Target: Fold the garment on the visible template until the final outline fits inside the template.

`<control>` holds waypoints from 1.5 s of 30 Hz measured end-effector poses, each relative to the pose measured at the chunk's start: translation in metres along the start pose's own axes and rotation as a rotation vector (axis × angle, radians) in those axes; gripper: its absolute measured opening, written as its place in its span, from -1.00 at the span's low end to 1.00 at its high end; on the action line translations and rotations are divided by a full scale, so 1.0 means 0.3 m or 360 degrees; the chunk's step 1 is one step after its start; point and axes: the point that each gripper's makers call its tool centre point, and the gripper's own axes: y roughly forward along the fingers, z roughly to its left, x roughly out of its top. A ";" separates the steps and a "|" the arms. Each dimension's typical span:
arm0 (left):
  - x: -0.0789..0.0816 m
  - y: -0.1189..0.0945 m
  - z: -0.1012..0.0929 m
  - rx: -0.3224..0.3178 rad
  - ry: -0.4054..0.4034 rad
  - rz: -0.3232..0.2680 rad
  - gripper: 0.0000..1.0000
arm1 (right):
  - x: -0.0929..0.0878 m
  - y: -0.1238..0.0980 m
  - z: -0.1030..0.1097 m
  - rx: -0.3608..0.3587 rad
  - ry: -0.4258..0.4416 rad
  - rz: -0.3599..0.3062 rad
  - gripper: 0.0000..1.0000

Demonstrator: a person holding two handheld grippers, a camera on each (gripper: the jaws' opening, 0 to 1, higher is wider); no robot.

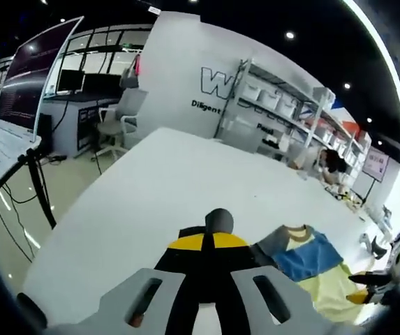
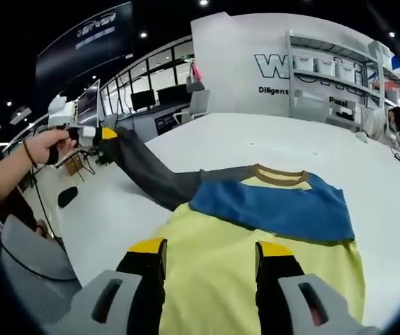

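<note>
We work at a long white table (image 2: 269, 139) in an open office. Left of the yellow, blue and grey knit sweater (image 2: 255, 244) spread there, the left gripper (image 2: 96, 134) has its jaws clamped on the grey sleeve cuff (image 1: 217, 222), drawn taut. The right gripper (image 2: 210, 269) hovers over the yellow body, jaws wide, empty. Soft, limp fabric (light too), best pinched at hems.

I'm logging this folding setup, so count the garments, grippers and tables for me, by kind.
Garment: 1, yellow, blue and grey
Grippers: 2, left gripper clamped on the grey sleeve cuff, right gripper open over the yellow body
White table: 1
Total: 4
</note>
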 end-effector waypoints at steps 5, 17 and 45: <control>0.021 0.000 -0.093 -0.0089 -0.0030 -0.0018 -1.00 | -0.003 -0.005 -0.001 0.0005 0.0001 0.0002 -0.05; 0.056 0.014 -0.308 -0.0280 -0.0013 -0.0046 -1.00 | 0.000 -0.026 -0.026 0.0003 0.0002 -0.0012 -0.05; 0.017 0.172 -0.794 -0.0691 -0.0214 0.0086 -1.00 | -0.014 -0.072 -0.079 -0.0023 0.0035 -0.0016 -0.06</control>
